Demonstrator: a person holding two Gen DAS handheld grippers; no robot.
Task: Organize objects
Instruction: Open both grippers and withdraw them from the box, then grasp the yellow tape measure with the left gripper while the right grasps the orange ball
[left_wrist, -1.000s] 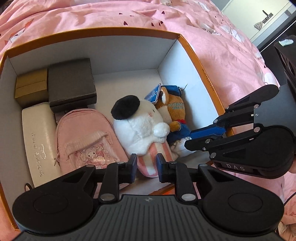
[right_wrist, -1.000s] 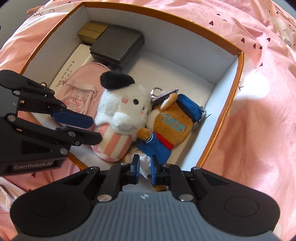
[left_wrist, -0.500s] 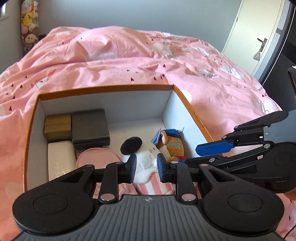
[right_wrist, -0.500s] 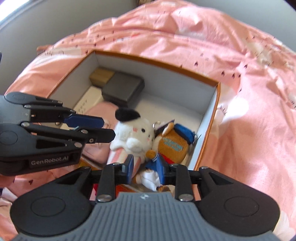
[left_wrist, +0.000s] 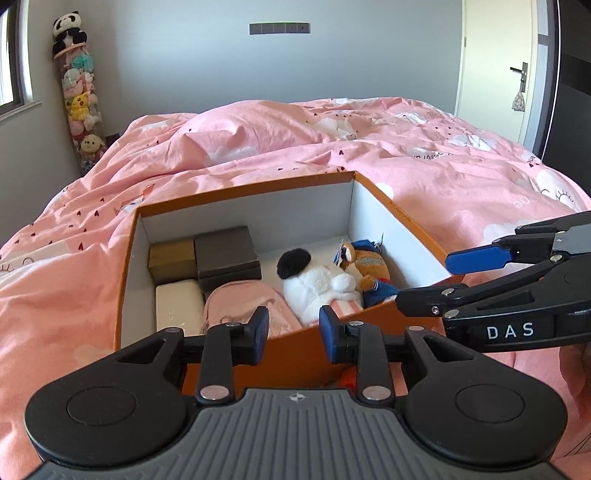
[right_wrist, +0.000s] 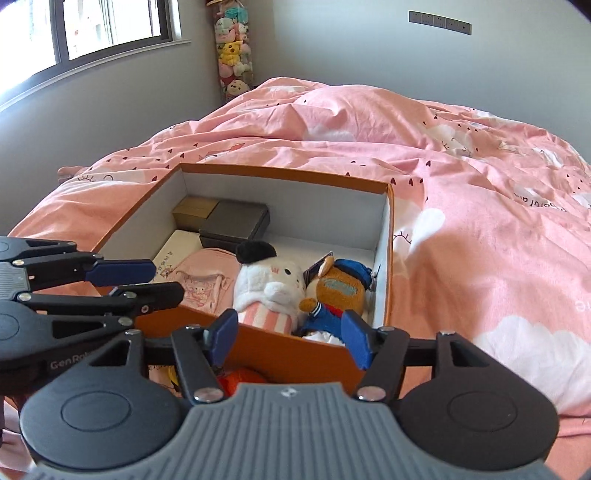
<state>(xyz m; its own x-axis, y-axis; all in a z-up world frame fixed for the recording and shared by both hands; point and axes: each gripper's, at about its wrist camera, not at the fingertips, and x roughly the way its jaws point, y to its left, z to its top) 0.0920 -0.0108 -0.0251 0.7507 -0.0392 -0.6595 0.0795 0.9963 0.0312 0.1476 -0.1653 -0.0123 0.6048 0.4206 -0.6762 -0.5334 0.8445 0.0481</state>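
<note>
Your left gripper (left_wrist: 290, 329) and right gripper (right_wrist: 290, 338) both hover with fingers released, grasping nothing, just before the orange box (left_wrist: 402, 223) on the bed (left_wrist: 461, 177).

The orange box (right_wrist: 390, 258) sits open on the bed. Inside lie a white plush (right_wrist: 271, 288), a brown bear (right_wrist: 338, 290), a pink pouch (right_wrist: 207, 280) and small cases (right_wrist: 234, 223).
</note>
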